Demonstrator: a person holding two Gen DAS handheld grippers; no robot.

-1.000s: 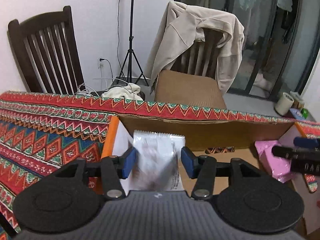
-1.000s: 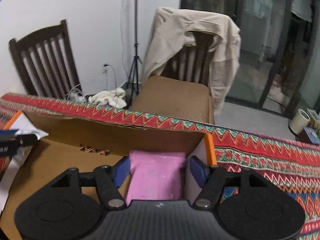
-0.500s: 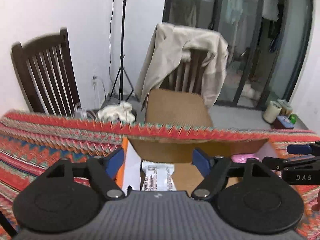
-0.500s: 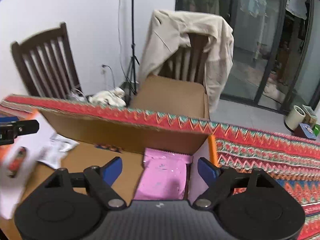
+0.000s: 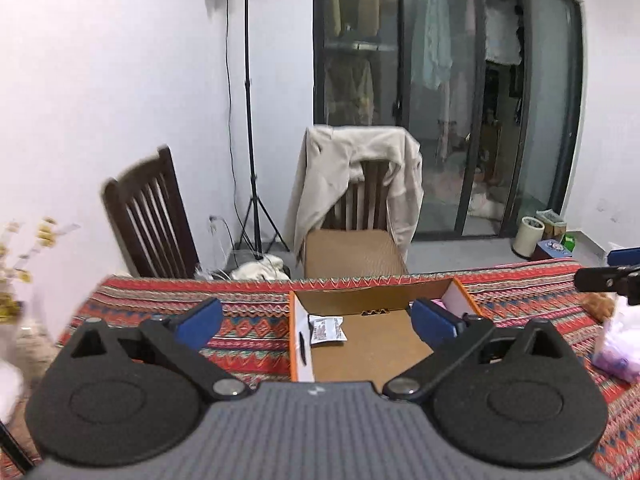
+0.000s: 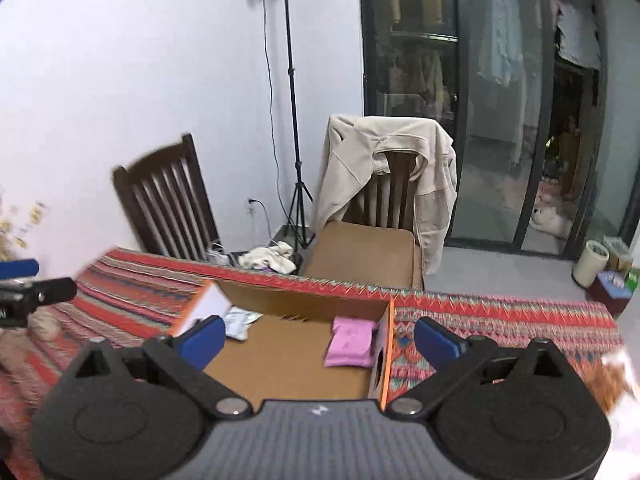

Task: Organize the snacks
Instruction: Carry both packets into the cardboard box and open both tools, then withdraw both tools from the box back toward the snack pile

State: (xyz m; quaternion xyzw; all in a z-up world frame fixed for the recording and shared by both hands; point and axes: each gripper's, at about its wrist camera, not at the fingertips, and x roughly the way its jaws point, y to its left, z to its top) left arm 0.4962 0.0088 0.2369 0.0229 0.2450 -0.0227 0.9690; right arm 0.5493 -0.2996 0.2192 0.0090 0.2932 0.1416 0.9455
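An open cardboard box (image 5: pixel 372 346) with orange edges sits on the patterned tablecloth. A white snack packet (image 5: pixel 327 330) lies in its far left corner, also seen in the right wrist view (image 6: pixel 240 322). A pink snack packet (image 6: pixel 351 342) lies flat against the box's right wall (image 6: pixel 384 350). My left gripper (image 5: pixel 316 320) is open and empty, held back above the box. My right gripper (image 6: pixel 318 338) is open and empty, also above the box. More snack bags show blurred at the right edge (image 5: pixel 618 344).
The red patterned tablecloth (image 5: pixel 248 324) covers the table. Two wooden chairs stand behind it, one draped with a beige jacket (image 5: pixel 356 184). A light stand (image 5: pixel 250 160) rises by the wall. Dried flowers (image 5: pixel 24 256) stand at the left.
Both grippers opened and let go of their packets in the box, then pulled back and up. The white packet lies far left, the pink packet far right.
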